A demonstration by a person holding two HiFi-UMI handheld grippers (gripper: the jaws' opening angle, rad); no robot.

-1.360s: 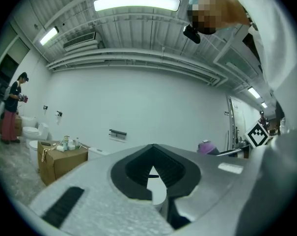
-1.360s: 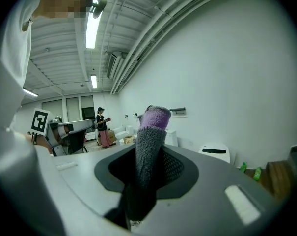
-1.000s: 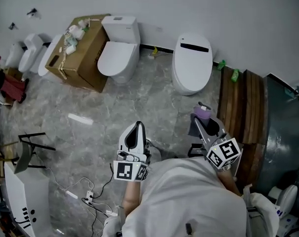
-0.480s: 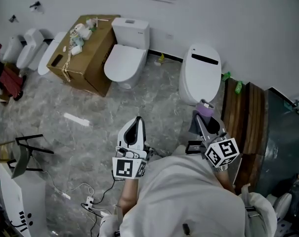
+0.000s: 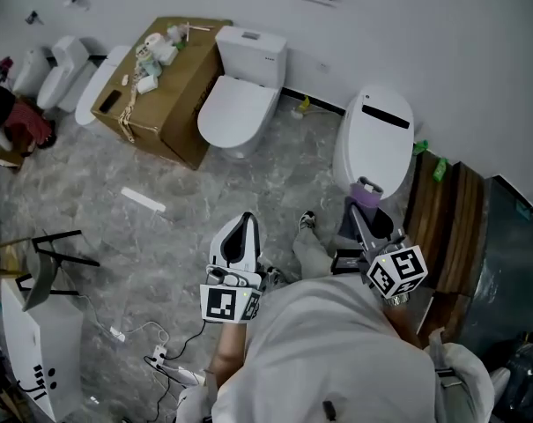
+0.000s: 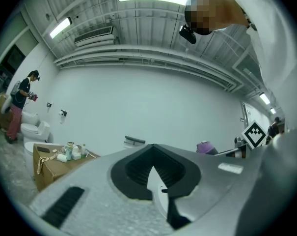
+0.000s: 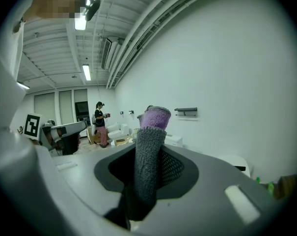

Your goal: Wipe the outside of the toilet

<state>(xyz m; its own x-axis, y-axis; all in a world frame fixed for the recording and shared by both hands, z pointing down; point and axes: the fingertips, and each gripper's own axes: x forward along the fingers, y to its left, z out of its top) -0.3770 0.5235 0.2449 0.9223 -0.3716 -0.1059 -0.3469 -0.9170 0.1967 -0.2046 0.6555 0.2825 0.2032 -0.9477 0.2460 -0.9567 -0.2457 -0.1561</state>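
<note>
Right gripper (image 5: pixel 363 215): jaws clamped on cloth (image 5: pixel 365 196). Left gripper (image 5: pixel 243 229): jaws together, empty. Toilet (image 5: pixel 376 152): upper right, near cloth. Step, judged: approach. Next: press cloth against shell.

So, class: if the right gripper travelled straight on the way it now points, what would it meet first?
Most likely the white tankless toilet. In the head view the right gripper, shut on a purple cloth, points at it. Height is unclear, so it might pass over to the wall.
</note>
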